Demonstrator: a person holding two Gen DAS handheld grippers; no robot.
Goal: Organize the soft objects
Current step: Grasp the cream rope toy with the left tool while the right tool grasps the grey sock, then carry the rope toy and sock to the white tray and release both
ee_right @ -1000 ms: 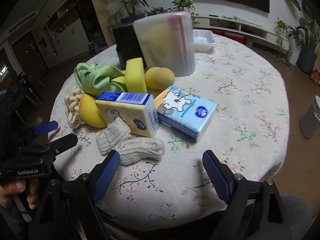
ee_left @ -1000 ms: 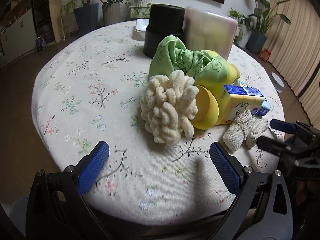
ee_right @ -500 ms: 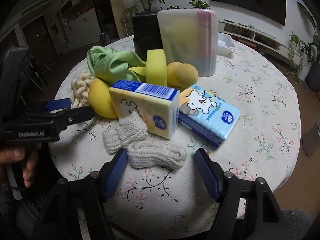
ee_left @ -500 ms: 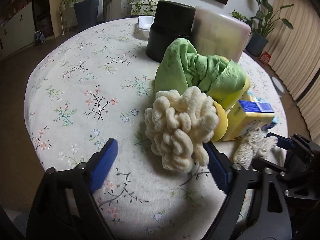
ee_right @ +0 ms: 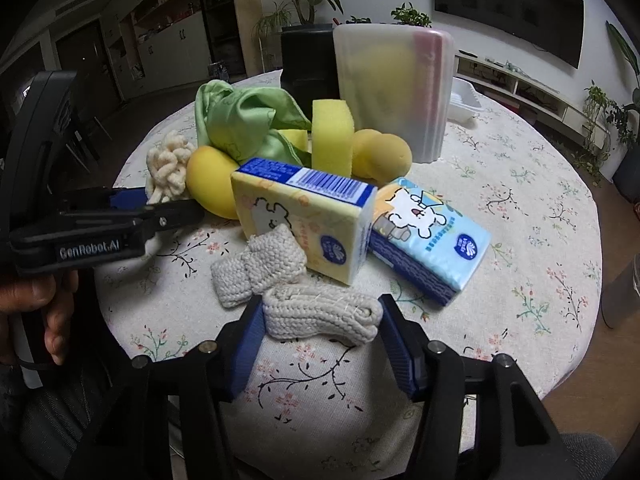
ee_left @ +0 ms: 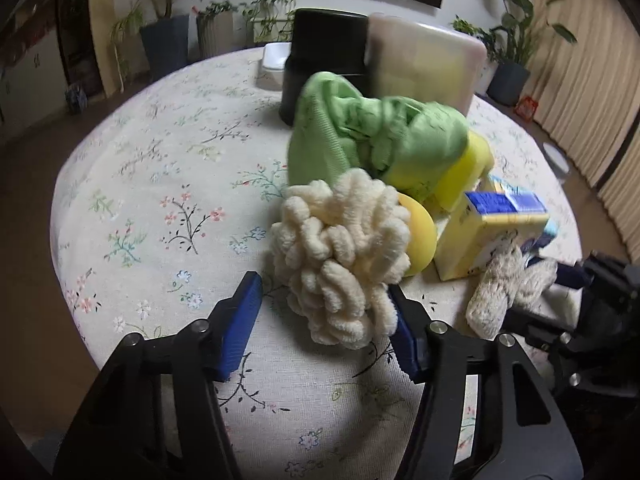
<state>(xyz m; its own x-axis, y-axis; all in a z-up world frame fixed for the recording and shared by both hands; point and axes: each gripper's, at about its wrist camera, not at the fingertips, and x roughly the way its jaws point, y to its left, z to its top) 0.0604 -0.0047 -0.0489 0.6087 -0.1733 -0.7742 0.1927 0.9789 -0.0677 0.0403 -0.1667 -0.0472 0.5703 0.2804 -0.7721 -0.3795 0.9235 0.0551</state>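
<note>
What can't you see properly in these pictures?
- Inside the frosted plastic box: only blurry yellow shows through its cloudy wall, in both views.
- The tall black container: the crumpled green cloth hides its lower part in the left view; the box covers much of it in the right view.
- The green cloth is motion-blurred in the left view.

We can't read what's inside the frosted container (ee_right: 394, 92) at the far side, just yellow shapes. Green cloth (ee_left: 376, 148) is motion-blurred in left view & covers most of a yellow sponge (ee_left: 464, 172). Black canister (ee_right: 306, 62) mostly hidden behind the pile.
</note>
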